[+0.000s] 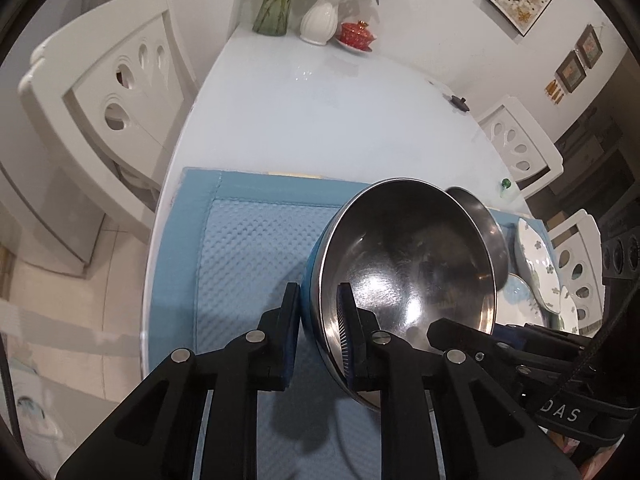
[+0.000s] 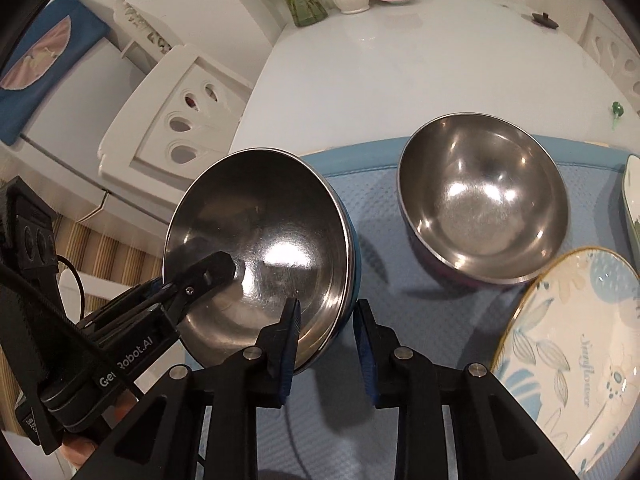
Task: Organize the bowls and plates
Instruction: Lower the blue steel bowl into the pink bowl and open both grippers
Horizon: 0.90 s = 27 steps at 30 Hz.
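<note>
A steel bowl with a blue outside (image 1: 404,256) (image 2: 260,248) hangs tilted above the blue mat (image 1: 256,256) (image 2: 400,280). My left gripper (image 1: 318,320) is shut on its rim, one finger inside and one outside. My right gripper (image 2: 326,328) straddles the same bowl's rim with a gap on the outer side, so it stands open. A second steel bowl (image 2: 484,196) (image 1: 480,216) sits upright on the mat further right. A flowered plate (image 2: 576,352) lies at the right, near a white floral dish (image 1: 536,264) (image 2: 632,200).
The white table (image 1: 320,112) (image 2: 400,72) holds a glass vase (image 1: 276,4), a white vase (image 1: 320,20) and a red lidded cup (image 1: 356,34) at the far end. White chairs (image 1: 104,92) (image 2: 172,120) stand at the left and right.
</note>
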Each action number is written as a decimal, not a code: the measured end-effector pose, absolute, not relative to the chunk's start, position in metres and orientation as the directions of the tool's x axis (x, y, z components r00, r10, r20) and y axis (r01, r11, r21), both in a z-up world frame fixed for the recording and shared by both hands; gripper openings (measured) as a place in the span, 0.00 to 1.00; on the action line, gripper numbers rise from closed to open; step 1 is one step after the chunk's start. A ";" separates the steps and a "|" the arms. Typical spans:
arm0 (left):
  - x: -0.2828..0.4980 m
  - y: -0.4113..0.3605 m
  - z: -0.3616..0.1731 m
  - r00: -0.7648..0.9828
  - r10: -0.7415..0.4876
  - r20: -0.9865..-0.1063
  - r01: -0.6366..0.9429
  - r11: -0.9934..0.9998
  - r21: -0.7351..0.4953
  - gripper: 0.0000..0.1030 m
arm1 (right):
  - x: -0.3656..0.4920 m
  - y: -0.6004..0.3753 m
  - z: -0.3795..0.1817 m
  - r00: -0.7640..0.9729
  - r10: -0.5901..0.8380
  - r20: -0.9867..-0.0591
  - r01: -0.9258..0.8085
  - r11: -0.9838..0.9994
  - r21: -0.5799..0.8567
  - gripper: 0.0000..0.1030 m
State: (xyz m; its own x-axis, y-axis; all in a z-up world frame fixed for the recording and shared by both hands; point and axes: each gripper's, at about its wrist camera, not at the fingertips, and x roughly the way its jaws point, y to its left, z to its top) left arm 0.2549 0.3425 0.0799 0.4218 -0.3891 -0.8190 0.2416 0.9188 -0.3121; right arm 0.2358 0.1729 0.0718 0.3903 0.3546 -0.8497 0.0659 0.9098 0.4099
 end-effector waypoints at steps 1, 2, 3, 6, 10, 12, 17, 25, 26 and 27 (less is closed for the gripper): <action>0.251 0.343 0.083 0.425 -0.389 -0.817 0.241 0.919 -0.312 0.14 | 0.232 0.173 0.074 0.388 0.355 -0.850 0.063 0.911 0.409 0.25; 0.246 0.343 0.086 0.431 -0.388 -0.815 0.241 0.919 -0.311 0.14 | 0.229 0.174 0.077 0.386 0.355 -0.852 0.059 0.912 0.407 0.25; 0.243 0.343 0.089 0.435 -0.388 -0.813 0.241 0.920 -0.310 0.14 | 0.225 0.174 0.081 0.384 0.355 -0.853 0.054 0.913 0.404 0.25; 0.229 0.341 0.100 0.453 -0.387 -0.803 0.245 0.920 -0.306 0.14 | 0.213 0.177 0.092 0.389 0.358 -0.849 0.039 0.914 0.403 0.26; 0.207 0.346 0.110 0.469 -0.390 -0.792 0.242 0.920 -0.309 0.14 | 0.194 0.179 0.106 0.391 0.365 -0.845 0.020 0.914 0.405 0.26; 0.195 0.347 0.114 0.473 -0.386 -0.792 0.243 0.921 -0.303 0.14 | 0.185 0.182 0.110 0.387 0.366 -0.846 0.011 0.916 0.401 0.26; 0.170 0.351 0.123 0.489 -0.375 -0.788 0.246 0.926 -0.287 0.14 | 0.162 0.186 0.119 0.375 0.373 -0.849 -0.007 0.917 0.399 0.26; 0.123 0.357 0.131 0.497 -0.364 -0.787 0.260 0.928 -0.266 0.14 | 0.117 0.199 0.128 0.342 0.392 -0.854 -0.050 0.915 0.401 0.26; 0.116 0.358 0.131 0.494 -0.364 -0.790 0.261 0.929 -0.264 0.14 | 0.108 0.201 0.127 0.334 0.394 -0.856 -0.060 0.915 0.398 0.26; 0.108 0.358 0.130 0.488 -0.362 -0.794 0.261 0.929 -0.263 0.15 | 0.101 0.204 0.125 0.323 0.395 -0.860 -0.068 0.916 0.396 0.26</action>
State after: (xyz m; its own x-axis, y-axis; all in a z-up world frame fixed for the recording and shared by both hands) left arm 0.1079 0.3583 0.1300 0.4880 -0.3622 -0.7941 0.2614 0.9287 -0.2629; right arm 0.1009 0.2037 0.1254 0.3232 0.3953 -0.8598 -0.0678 0.9159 0.3956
